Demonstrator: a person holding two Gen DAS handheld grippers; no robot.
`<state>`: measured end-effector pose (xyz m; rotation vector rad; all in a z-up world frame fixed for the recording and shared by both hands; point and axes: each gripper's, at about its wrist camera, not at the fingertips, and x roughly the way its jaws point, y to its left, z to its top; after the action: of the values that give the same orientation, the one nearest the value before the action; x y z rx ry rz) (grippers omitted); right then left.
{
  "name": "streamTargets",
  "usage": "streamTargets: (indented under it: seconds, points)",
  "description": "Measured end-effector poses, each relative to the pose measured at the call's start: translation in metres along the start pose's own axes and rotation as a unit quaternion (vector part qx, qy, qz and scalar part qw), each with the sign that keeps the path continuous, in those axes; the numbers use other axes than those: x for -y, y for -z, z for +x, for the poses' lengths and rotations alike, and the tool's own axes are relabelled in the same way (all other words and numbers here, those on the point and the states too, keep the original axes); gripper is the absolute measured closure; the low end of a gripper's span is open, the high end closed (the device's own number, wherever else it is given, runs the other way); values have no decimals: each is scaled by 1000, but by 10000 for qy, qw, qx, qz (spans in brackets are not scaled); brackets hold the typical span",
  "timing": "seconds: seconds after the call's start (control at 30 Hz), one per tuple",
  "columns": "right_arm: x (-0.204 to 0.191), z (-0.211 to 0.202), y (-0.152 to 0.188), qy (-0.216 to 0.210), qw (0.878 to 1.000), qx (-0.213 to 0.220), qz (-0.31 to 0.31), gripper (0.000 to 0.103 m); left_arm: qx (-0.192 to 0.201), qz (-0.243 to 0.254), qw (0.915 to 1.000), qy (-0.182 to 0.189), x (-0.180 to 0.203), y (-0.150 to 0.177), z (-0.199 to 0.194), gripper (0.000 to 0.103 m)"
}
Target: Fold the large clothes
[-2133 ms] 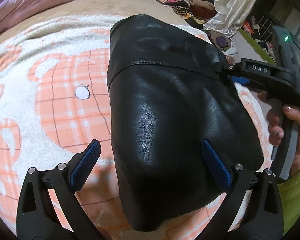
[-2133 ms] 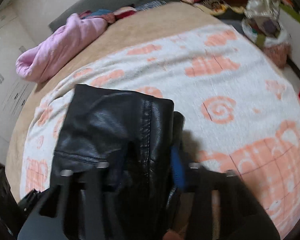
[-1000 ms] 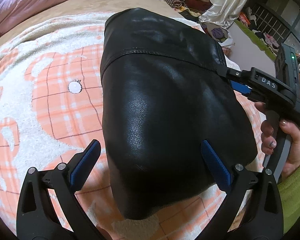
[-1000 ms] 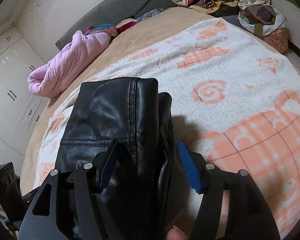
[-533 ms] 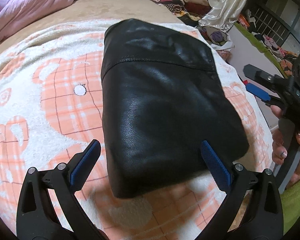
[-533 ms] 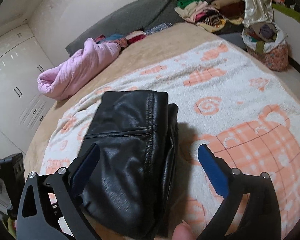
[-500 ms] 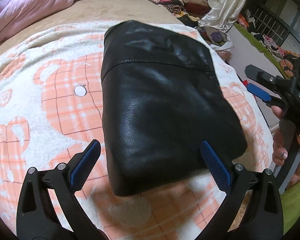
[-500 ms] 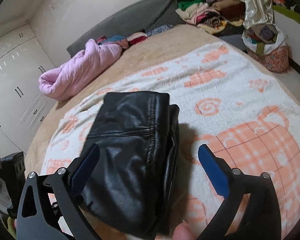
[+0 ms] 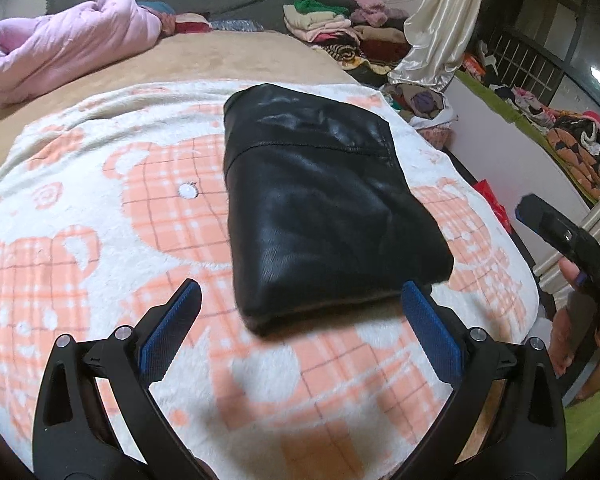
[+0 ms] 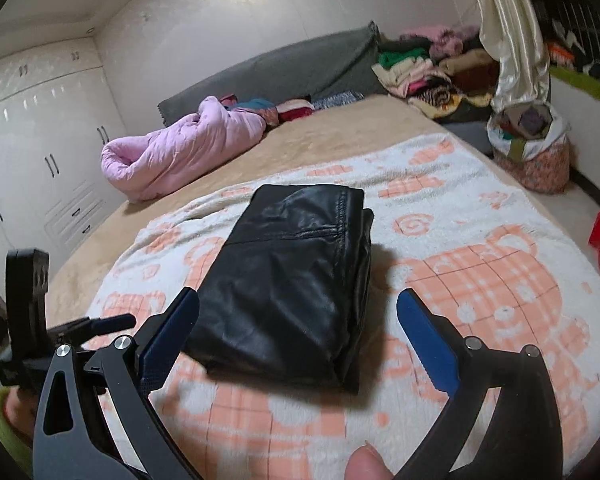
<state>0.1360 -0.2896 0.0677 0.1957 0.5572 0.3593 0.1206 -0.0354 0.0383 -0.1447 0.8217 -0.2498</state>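
The black leather-look garment (image 9: 324,204), folded into a thick rectangular bundle, lay flat on the white fleece blanket with orange plaid bear print (image 9: 80,240) that covered the bed. In the right wrist view the bundle (image 10: 288,280) showed several stacked layers along its right edge, with a stitched seam running across the upper panel.

The left gripper (image 9: 300,328) was held above the blanket just short of the bundle's near edge, its blue-padded fingers (image 9: 168,328) spread wide and gripping nothing. The right gripper (image 10: 298,340) was likewise wide apart and empty, held near the bundle's near end without touching it. Neither gripper was in contact with the garment.

The fold appeared complete or nearly so.

Possible faults from this state:
- The material looked stiff and springy. With no hold on it, the upper layers could lift or splay open along the stacked right edge.
- The smooth surface could let layers slide over one another if the bundle were pushed from one side only.
- A grasp taking only the top layer would peel the fold open instead of lifting the whole bundle.
- The soft fleece could drag on the underside and skew the bundle during any slide.
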Motion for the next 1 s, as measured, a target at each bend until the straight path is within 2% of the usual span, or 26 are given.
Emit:
streamTargets:
  seconds: [0.27,0.57,1.0]
  points:
    - [-28,-26,43,458,9973,186,-543,4,153,116,9996,-211,-4,41,-22,10]
    - [-40,-33,88,715,9955,-78,-618,4,165,2,9995,-269,-11,60,-31,10]
    - [-48,-29,98,724,9950,-245,-638,4,246,24,9992,-318,-10,64,-36,10]
